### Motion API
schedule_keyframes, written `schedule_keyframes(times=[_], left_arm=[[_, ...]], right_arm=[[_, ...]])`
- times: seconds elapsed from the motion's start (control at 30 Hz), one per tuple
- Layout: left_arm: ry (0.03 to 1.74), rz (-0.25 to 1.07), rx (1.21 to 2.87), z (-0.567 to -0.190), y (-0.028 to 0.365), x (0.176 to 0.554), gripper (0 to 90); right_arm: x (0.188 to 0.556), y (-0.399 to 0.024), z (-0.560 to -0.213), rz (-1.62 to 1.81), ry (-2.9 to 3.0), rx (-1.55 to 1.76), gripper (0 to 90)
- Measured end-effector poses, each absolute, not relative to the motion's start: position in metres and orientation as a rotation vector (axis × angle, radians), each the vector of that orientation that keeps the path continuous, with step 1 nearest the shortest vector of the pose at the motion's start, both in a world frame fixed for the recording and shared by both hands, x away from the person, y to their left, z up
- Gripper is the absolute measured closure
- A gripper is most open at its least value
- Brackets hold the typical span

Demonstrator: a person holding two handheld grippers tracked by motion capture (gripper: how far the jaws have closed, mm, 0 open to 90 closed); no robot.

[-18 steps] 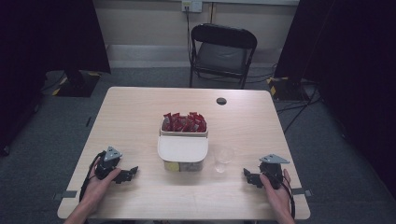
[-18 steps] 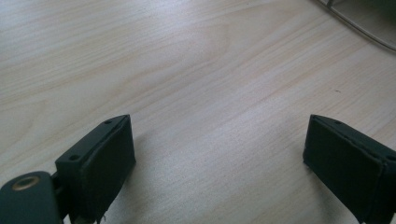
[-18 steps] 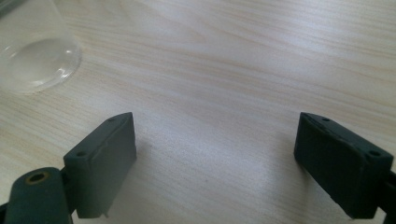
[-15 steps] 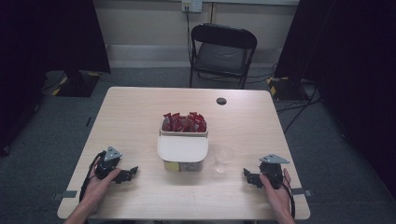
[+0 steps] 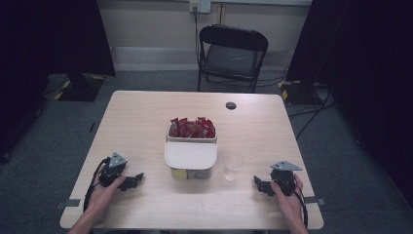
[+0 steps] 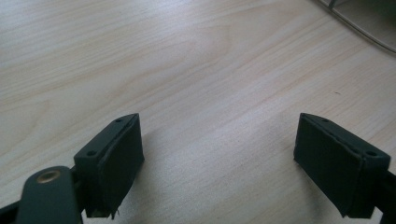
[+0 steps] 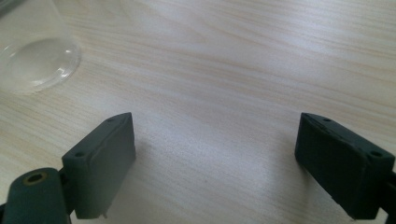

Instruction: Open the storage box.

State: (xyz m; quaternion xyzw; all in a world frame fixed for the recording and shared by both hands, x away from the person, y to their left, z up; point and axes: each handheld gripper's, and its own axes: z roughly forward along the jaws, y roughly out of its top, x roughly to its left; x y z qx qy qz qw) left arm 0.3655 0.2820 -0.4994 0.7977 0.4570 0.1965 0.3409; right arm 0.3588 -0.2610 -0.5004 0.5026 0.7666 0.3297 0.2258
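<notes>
On the table (image 5: 146,122), left gripper (image 5: 132,181) and right gripper (image 5: 259,184) gape wide, holding nothing.

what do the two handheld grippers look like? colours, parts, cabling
Both match: the left gripper and right gripper have black bodies, each topped by a grey three-cornered plate. A black cable loops off each one, by the person's left hand and right hand. In the gripper views the jaws are two blocky black pads with small screw holes on top, plus a brass-ringed pivot hole at lower left. Forearms bare, no sleeves.

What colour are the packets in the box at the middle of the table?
Red. The packets show best in the high view.
</notes>
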Motion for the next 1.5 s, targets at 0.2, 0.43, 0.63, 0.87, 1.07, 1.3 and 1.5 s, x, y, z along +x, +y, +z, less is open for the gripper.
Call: schedule_keyframes(times=[0.2,0.43,0.63,0.87,1.07,1.3,1.5], left_arm=[[1.181,0.491,2.074,-0.497,0.283,0.363,15.6],[1.162,0.433,2.043,-0.494,0.281,0.363,15.8],[1.142,0.419,2.047,-0.49,0.274,0.362,15.9],[1.11,0.404,2.066,-0.488,0.267,0.361,16.0],[1.094,0.402,2.061,-0.485,0.263,0.361,15.9],[1.074,0.412,2.067,-0.48,0.255,0.361,15.9],[1.043,0.399,2.061,-0.476,0.244,0.361,15.9]], right_arm=[[0.359,-0.261,-0.5,0.909,2.114,1.386,11.6],[0.359,-0.261,-0.5,0.911,2.113,1.387,11.5],[0.359,-0.261,-0.5,0.911,2.113,1.387,11.6],[0.359,-0.261,-0.5,0.909,2.115,1.384,11.5],[0.359,-0.261,-0.5,0.911,2.113,1.387,11.5],[0.359,-0.261,-0.5,0.911,2.113,1.387,11.5],[0.359,-0.261,-0.5,0.909,2.115,1.384,11.5]])
